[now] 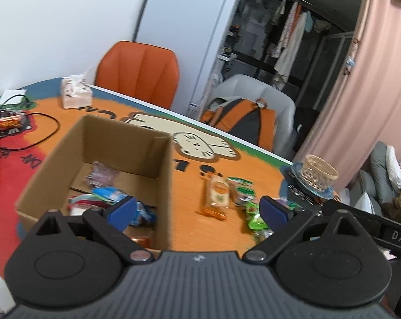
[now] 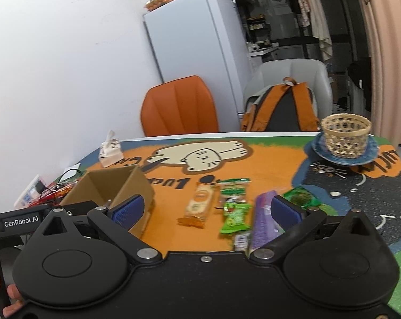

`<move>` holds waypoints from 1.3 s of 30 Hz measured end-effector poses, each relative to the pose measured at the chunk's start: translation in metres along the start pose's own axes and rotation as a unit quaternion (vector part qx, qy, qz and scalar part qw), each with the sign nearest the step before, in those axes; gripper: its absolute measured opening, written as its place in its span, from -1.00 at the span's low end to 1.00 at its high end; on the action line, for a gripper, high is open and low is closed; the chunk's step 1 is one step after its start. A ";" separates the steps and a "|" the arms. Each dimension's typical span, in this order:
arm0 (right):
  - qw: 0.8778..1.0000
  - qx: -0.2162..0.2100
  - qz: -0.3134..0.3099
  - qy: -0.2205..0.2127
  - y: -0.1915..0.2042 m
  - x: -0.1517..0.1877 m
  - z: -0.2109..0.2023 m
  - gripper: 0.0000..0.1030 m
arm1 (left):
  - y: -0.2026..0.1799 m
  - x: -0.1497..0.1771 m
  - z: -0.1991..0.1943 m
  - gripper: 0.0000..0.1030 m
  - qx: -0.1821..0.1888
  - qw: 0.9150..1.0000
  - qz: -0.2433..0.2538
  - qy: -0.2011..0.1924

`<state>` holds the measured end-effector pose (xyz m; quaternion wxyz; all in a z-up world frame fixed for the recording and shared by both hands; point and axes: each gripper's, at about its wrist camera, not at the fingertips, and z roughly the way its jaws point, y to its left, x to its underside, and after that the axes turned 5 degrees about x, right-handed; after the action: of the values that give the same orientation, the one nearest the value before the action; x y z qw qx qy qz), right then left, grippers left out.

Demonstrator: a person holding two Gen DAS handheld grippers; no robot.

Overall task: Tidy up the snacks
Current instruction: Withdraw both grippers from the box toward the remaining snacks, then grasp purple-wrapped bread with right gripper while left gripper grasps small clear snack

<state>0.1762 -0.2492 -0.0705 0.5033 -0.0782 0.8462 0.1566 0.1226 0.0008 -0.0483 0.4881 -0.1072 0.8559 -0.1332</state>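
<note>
While both jaws gape empty, the left gripper [image 1: 197,210] hangs over the cardboard box [image 1: 99,159] wall — several snacks lie inside. Right gripper [image 2: 205,210] hovers above the orange packet [image 2: 199,204] and green packets [image 2: 235,207] on the table mat [image 2: 280,159], beside the box.

Your open-topped cardboard box [image 1: 99,164] stands at the left, its right wall [image 1: 163,186] rising between the box interior and the bare orange mat [image 2: 275,159]. That wall blocks any low sideways pass; entry is from above only. Packets [image 1: 107,196] already cover much of the box floor. To the right, the loose snacks lie close together: orange bar [image 2: 199,204], green packets [image 2: 235,207], purple packet [image 2: 263,218]. The far right corner is taken by a wicker basket [image 2: 345,135] on a blue plate [image 2: 317,148]. Cables [image 1: 41,133] clutter the far left.
</note>
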 end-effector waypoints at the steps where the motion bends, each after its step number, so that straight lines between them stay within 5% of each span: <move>1: 1.000 0.004 0.001 -0.002 -0.003 0.001 -0.001 1.00 | -0.003 0.002 0.001 0.90 0.005 1.000 0.002 -0.001; 4: 1.000 0.022 0.010 -0.016 -0.016 0.003 -0.005 0.98 | -0.013 0.006 0.005 0.89 0.012 1.000 0.005 -0.012; 17: 0.999 0.021 0.031 0.022 -0.053 0.019 0.012 0.25 | -0.042 0.028 0.039 0.73 0.018 1.000 0.014 0.017; 25: 0.998 0.013 0.044 0.044 -0.065 0.031 0.030 0.17 | -0.053 0.041 0.066 0.32 0.027 0.998 0.014 0.054; 39: 0.994 -0.002 0.063 0.084 -0.087 0.048 0.062 -0.10 | -0.068 0.059 0.108 0.12 0.032 0.995 0.014 0.095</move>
<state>0.2299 -0.3082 -0.1565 0.4191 -0.0382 0.8886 0.1824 0.1903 -0.0951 -0.1264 0.4093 -0.0667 0.8951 -0.1636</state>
